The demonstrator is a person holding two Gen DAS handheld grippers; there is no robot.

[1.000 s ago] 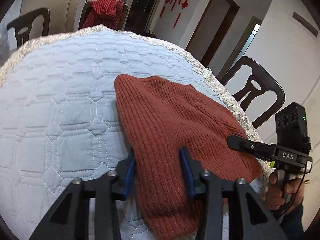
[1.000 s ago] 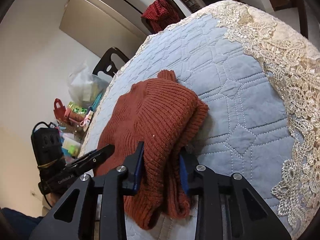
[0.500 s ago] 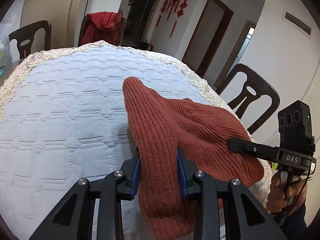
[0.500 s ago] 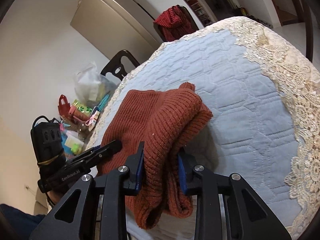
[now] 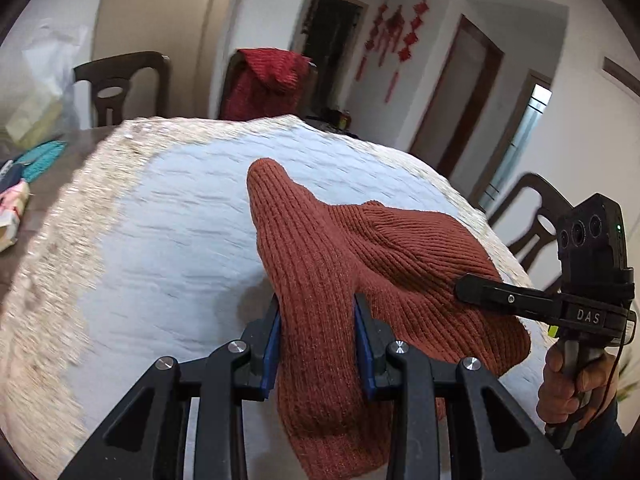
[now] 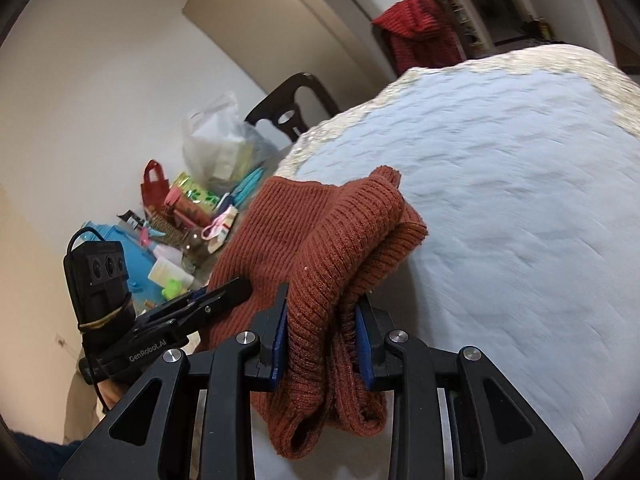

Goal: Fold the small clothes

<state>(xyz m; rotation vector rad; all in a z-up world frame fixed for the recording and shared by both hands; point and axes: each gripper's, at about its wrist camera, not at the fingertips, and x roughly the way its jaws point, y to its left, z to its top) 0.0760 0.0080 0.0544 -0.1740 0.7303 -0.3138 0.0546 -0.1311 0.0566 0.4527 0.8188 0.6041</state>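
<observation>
A rust-red ribbed knit garment [image 5: 360, 264] hangs bunched between both grippers, lifted above the pale blue quilted table cover [image 5: 168, 232]. My left gripper [image 5: 318, 332] is shut on one gathered edge of it. My right gripper [image 6: 322, 340] is shut on the other folded edge [image 6: 340, 248], several layers thick. The right gripper also shows at the right of the left wrist view [image 5: 520, 300], and the left gripper at the left of the right wrist view [image 6: 192, 308]. The garment's far end rests on the cover.
The cover has a lace border [image 5: 52, 240]. Dark wooden chairs [image 5: 116, 84] stand around the table, one draped with a red cloth [image 5: 268, 80]. Bags and clutter [image 6: 192, 208] sit on the table's left part. A chair [image 5: 536, 216] stands at the right.
Both grippers have risen and lifted the garment's near edges off the cover, bunching it into a peak. Both views tilt upward and the table blurs with motion.
</observation>
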